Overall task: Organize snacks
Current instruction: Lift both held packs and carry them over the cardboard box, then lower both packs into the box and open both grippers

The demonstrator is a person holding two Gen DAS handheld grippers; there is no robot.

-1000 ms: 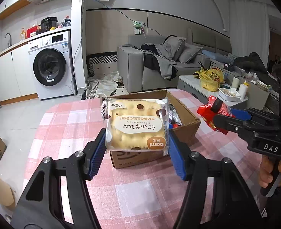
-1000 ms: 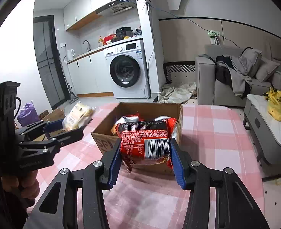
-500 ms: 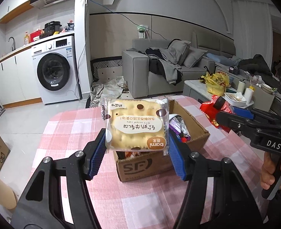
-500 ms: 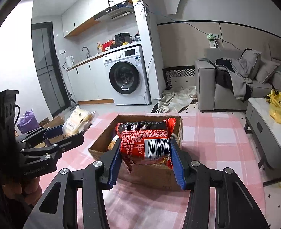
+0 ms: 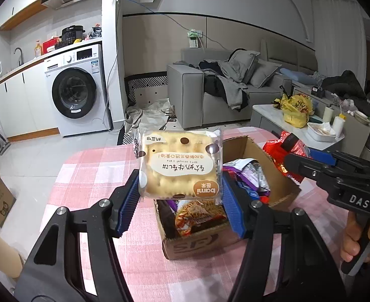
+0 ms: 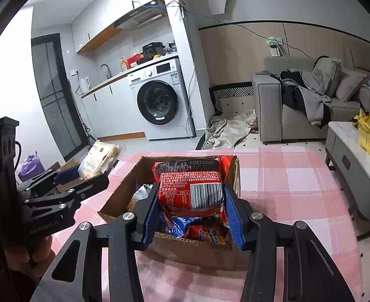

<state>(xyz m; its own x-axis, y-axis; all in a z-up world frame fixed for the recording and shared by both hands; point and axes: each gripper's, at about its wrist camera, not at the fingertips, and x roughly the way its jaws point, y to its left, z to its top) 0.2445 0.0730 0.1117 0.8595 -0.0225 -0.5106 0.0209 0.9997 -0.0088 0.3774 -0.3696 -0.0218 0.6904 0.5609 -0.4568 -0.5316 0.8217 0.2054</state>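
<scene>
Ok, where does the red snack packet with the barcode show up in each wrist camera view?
Left wrist view: the red snack packet sits at right, above the cardboard box, held in the right gripper.
Right wrist view: it fills the centre, clamped between the blue pads, barcode facing the camera.
Shared landmark: the washing machine behind the table.

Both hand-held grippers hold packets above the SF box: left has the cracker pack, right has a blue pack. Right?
Not quite. The right hand-held gripper holds a red packet, not blue, as the right wrist view shows. The left hand-held gripper does hold the cracker pack above the box.
</scene>
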